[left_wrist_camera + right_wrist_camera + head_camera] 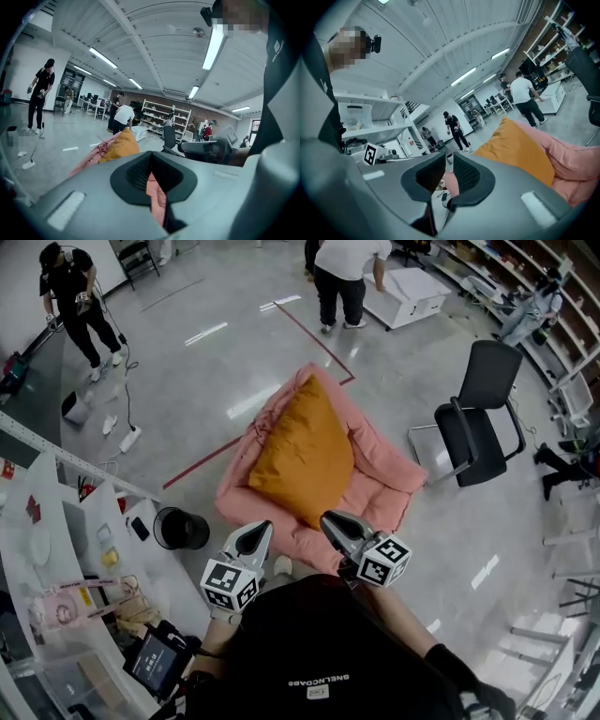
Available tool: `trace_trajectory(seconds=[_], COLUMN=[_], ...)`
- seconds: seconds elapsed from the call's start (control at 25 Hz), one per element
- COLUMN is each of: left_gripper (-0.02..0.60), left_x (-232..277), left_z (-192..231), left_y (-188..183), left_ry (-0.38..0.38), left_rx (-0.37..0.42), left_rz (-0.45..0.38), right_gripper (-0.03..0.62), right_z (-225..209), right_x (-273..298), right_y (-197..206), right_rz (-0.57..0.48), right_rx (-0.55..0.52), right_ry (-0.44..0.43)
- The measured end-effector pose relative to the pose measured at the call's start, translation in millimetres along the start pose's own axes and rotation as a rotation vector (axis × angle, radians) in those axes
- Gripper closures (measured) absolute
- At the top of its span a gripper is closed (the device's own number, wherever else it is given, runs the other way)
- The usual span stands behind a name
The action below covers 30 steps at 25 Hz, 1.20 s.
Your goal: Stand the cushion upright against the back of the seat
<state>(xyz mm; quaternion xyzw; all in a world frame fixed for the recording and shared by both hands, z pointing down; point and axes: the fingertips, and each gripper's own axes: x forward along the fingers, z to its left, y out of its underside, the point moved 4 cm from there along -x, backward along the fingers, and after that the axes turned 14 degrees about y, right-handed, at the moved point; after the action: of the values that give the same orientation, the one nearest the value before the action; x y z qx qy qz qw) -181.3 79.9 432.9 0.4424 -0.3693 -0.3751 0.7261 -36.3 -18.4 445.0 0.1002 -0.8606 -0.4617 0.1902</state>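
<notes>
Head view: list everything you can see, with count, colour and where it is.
seat: one, pink, on the floor, centre
cushion: one, orange, upright against the seat's back
office chair: one, black, right of the seat
bin: one, black, left of the seat
floor tape: red lines, beyond the seat
people: at least three, far edges
left gripper: one, grey, shut, above the seat's near edge
right gripper: one, grey, jaws slightly apart, beside it

Bright, even light; fisheye-warped edges.
</notes>
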Motion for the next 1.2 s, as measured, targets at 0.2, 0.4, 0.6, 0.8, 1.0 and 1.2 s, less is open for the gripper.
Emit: trace_trajectory(seconds=[0.2,0.4,0.6,0.8,1.0,1.2], left_gripper=[0.569,0.569,0.569,0.569,0.569,0.569], left_x=[-10,-19,-31,-36,-42,-41], left_z=[-15,-20,-19,-20,-17,-19], left_y=[-3,-3,0,0,-4,-10], left_ry=[0.005,-0.011,-0.044,-0.055,-0.081,-0.083], left_rx=[0.008,0.021,0.025,0.023,0.041,0.101], left_rz=[-0.033,-0.05,-0.064,-0.074,-0.095,-0.088], right_gripper=[0.536,0.536,0.537,0.541,0.58,0.58], right_z=[22,42,59,62,64,69], right_x=[10,20,27,30,29,27], right_y=[2,6,15,17,11,6], right_rz=[0.02,0.049,0.076,0.079,0.033,-0.01], right_rx=[-0.043,-0.098,-0.142,-0.15,-0.19,-0.263], right_ry=[-0.069,-0.128,-0.18,-0.182,-0.142,-0.131])
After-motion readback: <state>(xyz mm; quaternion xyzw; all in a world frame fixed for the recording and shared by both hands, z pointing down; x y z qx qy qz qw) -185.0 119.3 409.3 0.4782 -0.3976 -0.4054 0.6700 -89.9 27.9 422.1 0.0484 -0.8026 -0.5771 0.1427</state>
